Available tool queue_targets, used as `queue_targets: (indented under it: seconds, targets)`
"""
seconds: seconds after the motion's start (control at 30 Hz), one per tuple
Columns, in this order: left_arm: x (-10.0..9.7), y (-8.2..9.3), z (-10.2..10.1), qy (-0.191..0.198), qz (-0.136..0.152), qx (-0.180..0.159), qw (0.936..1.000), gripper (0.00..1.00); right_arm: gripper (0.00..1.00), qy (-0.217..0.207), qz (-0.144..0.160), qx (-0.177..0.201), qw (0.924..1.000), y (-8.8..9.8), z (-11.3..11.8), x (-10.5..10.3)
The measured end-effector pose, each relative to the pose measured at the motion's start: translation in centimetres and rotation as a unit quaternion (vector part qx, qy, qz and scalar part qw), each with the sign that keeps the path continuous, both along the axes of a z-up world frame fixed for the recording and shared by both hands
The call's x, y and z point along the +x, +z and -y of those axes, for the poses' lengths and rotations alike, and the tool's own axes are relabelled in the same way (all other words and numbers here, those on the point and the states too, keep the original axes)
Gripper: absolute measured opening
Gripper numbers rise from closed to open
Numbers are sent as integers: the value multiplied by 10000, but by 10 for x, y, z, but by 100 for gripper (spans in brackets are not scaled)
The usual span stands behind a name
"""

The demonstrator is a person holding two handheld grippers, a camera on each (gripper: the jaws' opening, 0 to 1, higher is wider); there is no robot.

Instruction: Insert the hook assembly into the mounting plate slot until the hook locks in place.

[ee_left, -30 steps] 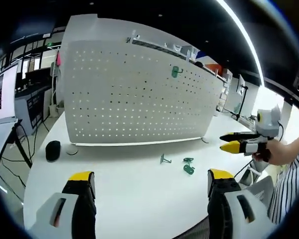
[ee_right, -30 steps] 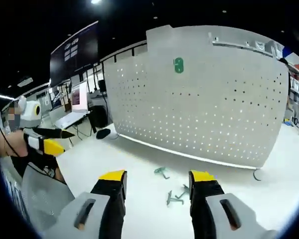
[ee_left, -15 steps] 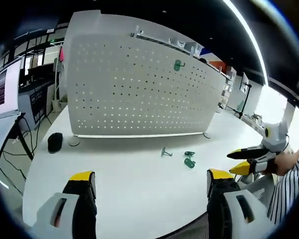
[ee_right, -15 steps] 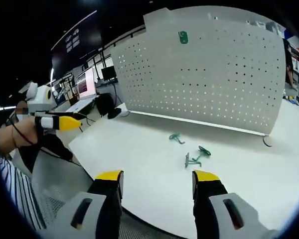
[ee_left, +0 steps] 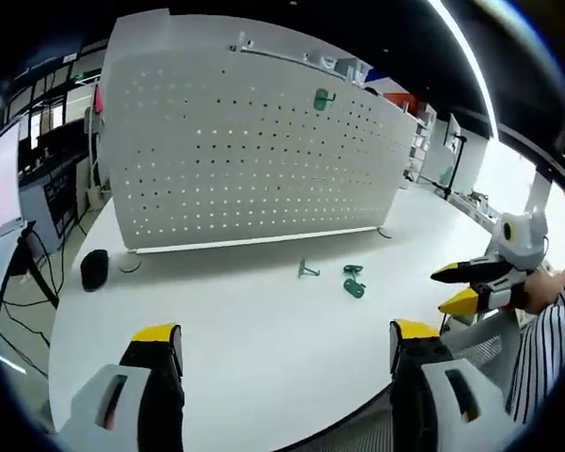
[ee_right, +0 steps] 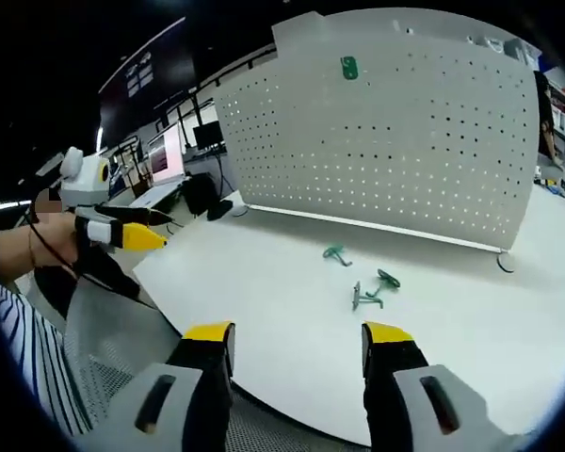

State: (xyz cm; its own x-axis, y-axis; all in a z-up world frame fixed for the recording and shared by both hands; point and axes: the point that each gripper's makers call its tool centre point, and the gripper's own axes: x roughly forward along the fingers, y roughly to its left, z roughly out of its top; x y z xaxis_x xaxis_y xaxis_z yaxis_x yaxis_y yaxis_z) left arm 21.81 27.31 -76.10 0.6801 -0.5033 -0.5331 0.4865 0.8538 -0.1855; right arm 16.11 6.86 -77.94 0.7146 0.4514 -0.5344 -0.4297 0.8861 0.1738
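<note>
A white round-edged table (ee_left: 235,330) is seen carrying a tall white perforated metal mounting plate (ee_left: 245,160), which stands upright along the far side. 1 small green plastic hook (ee_left: 322,98) is already seated high on that plate, near its upper edge; it is also seen in the right gripper view (ee_right: 348,67).

3 small green plastic hook pieces lie loose on the bare table in front of the plate. In the left gripper view, 1 piece (ee_left: 308,271) lies apart to the left and the other 2 (ee_left: 354,282) lie close together, possibly touching. In the right gripper view they appear as 1 single piece (ee_right: 335,253) and a near pair (ee_right: 375,289).

The left claw (ee_left: 282,353) is held wide open near the table's near edge, with nothing between its yellow-tipped jaws. The right claw (ee_right: 297,348) is likewise spread wide and holds nothing. Both are well apart from the hooks, so the task is judged barely begun.

The hooks are judged light, stiff and thin, likely to skate on the smooth table if nudged. A grip across the flat body of a hook, leaving its insertion end free for the slot, is judged best. The plate is judged rigid, though it could shift under a hard push.
</note>
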Motion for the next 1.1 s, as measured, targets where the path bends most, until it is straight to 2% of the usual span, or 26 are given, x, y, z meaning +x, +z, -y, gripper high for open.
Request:
queue_targets:
  seconds: [0.17,0.27,0.6,0.77,0.93,1.1]
  targets:
    - [15,-7,11,-260,-62,57,9996,91,51,25,-78,-24,10000,-4,1,-1]
    - [30,-8,19,-417,20,126,9990,90,51,59,-72,-35,10000,-3,1,-1]
    - [71,-31,51,-612,-10,13,9981,84,51,8,-137,-86,9999,-5,4,-2]
    - [90,-49,62,-549,-3,15,9985,82,50,-44,-177,-107,9998,-7,7,-1]
    - [99,-62,73,-511,-72,-201,9985,79,48,-151,-237,-89,9996,-8,12,-1]
    - [110,-77,79,-534,-126,-191,9983,74,47,-233,-286,-54,9993,-9,15,0]
